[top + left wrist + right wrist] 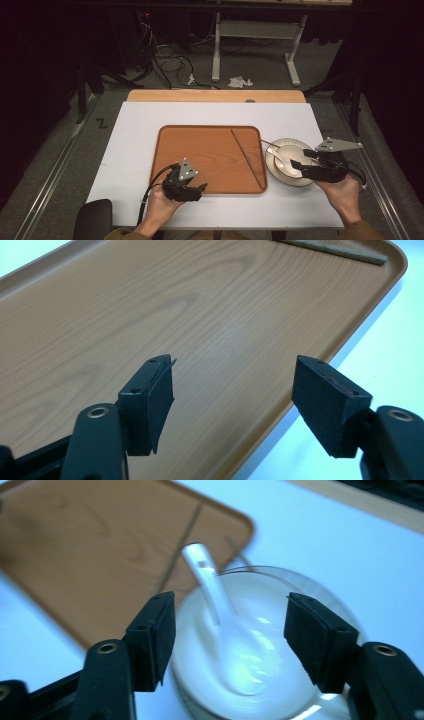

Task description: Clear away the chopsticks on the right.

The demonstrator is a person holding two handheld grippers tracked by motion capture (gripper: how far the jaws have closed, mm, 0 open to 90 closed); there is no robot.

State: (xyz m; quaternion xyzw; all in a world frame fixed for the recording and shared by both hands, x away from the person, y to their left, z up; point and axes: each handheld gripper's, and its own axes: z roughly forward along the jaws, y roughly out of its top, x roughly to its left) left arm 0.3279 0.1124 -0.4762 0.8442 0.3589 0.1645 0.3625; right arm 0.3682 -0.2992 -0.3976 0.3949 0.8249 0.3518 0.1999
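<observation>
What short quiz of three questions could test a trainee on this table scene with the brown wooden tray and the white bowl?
1. True or false: the white ceramic spoon lies in the round white bowl.
2. On which side of the brown wooden tray does the bowl stand: A left, B right, C on it?
3. What lies on the tray: the thin wooden ______?

Key: 1 true. 2 B, on the white table cover, seen from the high view. 3 chopsticks. The right gripper is open above the bowl; the left gripper is open over the tray.
</observation>
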